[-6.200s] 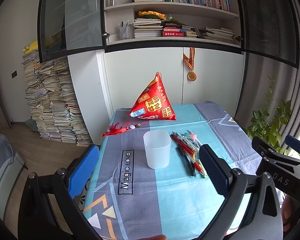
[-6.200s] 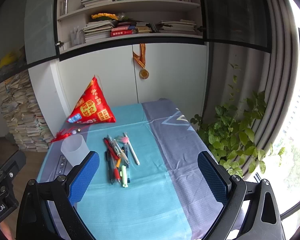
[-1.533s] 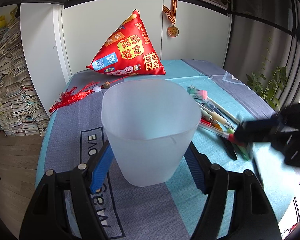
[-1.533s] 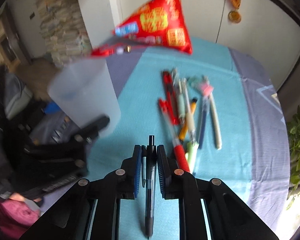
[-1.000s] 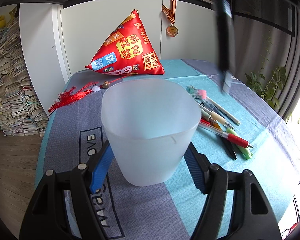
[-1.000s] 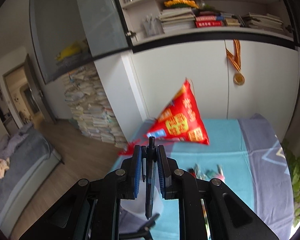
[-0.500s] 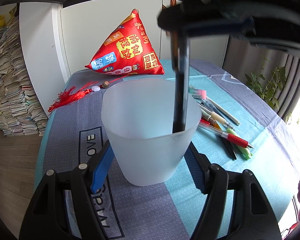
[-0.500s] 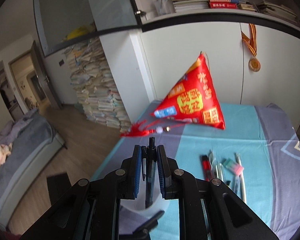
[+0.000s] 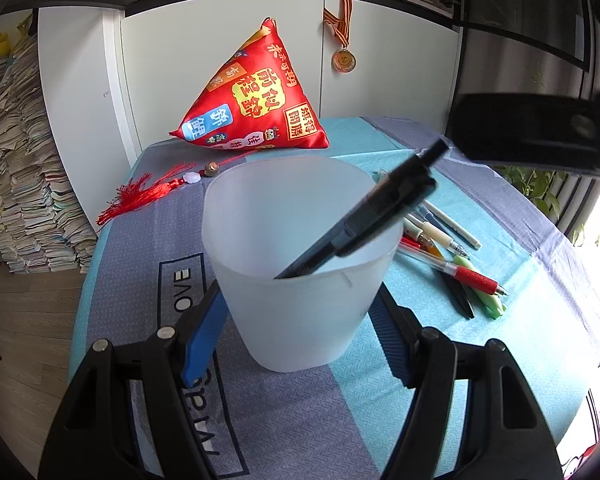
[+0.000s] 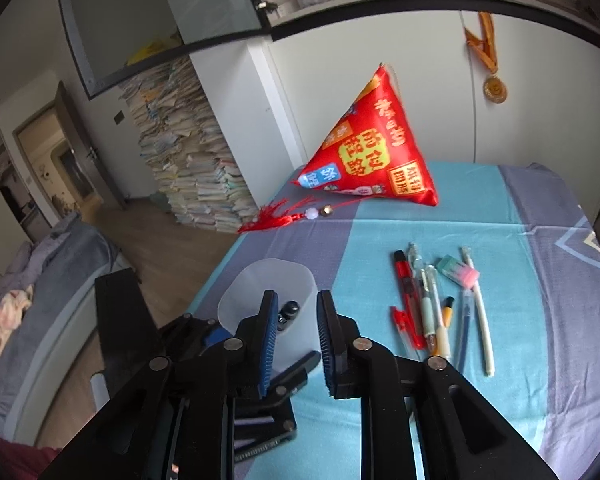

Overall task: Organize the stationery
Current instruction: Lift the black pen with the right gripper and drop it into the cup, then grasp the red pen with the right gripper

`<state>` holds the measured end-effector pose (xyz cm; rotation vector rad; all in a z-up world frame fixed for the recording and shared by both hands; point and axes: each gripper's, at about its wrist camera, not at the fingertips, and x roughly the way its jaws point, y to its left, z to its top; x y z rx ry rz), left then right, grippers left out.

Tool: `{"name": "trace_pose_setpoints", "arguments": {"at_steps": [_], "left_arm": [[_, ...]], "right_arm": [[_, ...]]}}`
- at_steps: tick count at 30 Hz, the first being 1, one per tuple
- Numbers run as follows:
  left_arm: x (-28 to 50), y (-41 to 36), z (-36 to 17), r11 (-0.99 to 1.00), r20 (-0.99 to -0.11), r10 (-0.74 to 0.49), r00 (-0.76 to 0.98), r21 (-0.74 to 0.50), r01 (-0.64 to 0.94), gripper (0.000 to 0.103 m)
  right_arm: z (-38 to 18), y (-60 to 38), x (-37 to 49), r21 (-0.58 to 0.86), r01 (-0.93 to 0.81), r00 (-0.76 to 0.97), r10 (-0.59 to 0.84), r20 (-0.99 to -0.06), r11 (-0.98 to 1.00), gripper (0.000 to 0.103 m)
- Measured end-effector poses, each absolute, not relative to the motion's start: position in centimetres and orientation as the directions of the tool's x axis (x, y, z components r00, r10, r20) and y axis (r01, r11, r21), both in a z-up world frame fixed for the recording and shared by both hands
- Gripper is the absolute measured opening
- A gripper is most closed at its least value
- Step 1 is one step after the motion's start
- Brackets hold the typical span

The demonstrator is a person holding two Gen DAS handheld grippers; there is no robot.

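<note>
The left tongs (image 9: 300, 320) clamp the cup (image 9: 300, 280); the black pen (image 9: 364, 216) leans inside, below the parted, empty right tongs (image 10: 296, 320).

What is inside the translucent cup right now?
One black pen leans inside the cup, its top resting against the rim on the side of the loose pens. Its tip and the cup floor are hidden by the frosted wall.
</note>
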<state>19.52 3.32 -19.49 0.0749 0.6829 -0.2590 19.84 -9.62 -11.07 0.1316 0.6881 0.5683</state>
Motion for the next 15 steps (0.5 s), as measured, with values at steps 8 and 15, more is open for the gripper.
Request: {"name": "trace_pose_setpoints", "arguments": {"at_steps": [8,15], "left_arm": [[19.6,3.5,-19.5,0.965,-0.633,-0.212,0.745,-0.016,0.261,0.07],[19.7,3.7,-19.6,0.965,-0.641,-0.212,0.738,-0.02,0.261,0.07]], "right_arm": [[-14.5,-13.1,19.2,0.16,-0.31,0.668,0.334,-0.664,0.937,0.042],[-18.4,-12.6,20.9,0.032,-0.265,0.609,0.193,-0.769,0.964,0.042]]}}
